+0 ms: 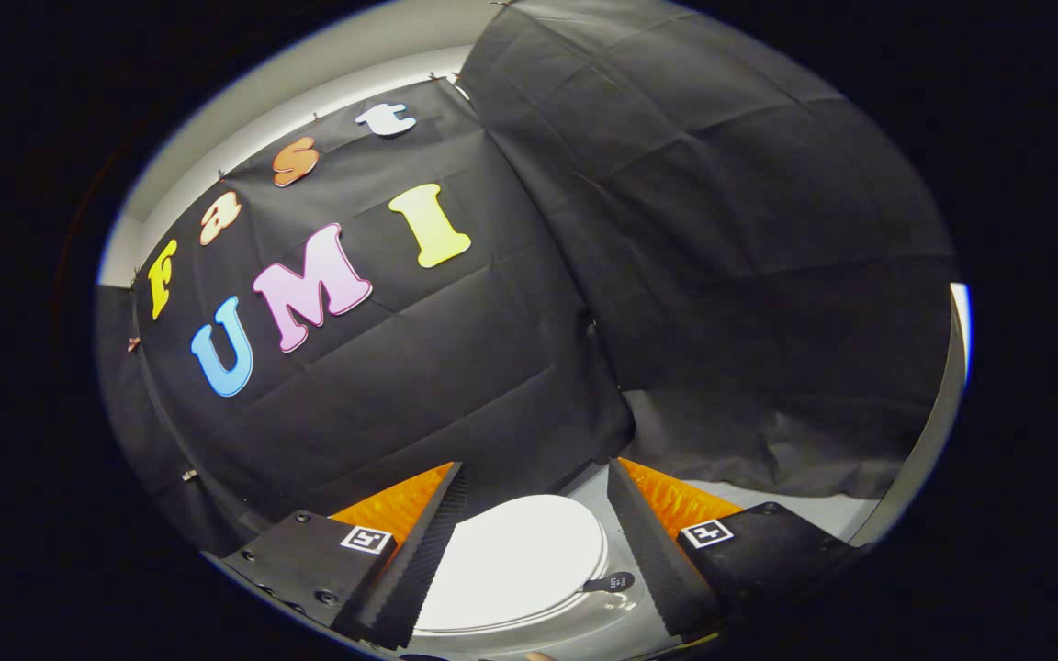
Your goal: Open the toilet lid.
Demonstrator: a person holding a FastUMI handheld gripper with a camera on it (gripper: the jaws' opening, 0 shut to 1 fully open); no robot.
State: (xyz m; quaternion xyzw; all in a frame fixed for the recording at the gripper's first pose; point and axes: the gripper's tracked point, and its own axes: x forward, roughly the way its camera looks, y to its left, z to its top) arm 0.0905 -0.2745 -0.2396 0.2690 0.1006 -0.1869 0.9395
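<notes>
We see the black cloth wall (pixel 676 229) across the whole top and middle. Low in the middle sits the white toilet lid (pixel 515 560), flat and shut (round edge showing). Our gripper (pixel 536 500) has its fingers wide apart, touching nothing, one by each side of the lid.

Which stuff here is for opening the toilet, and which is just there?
For the job:
toilet lid, down, seen between the fingers
gripper, open, touching nothing
small dark tab at the lid's edge

Just there:
black cloth wall
grey floor
</notes>
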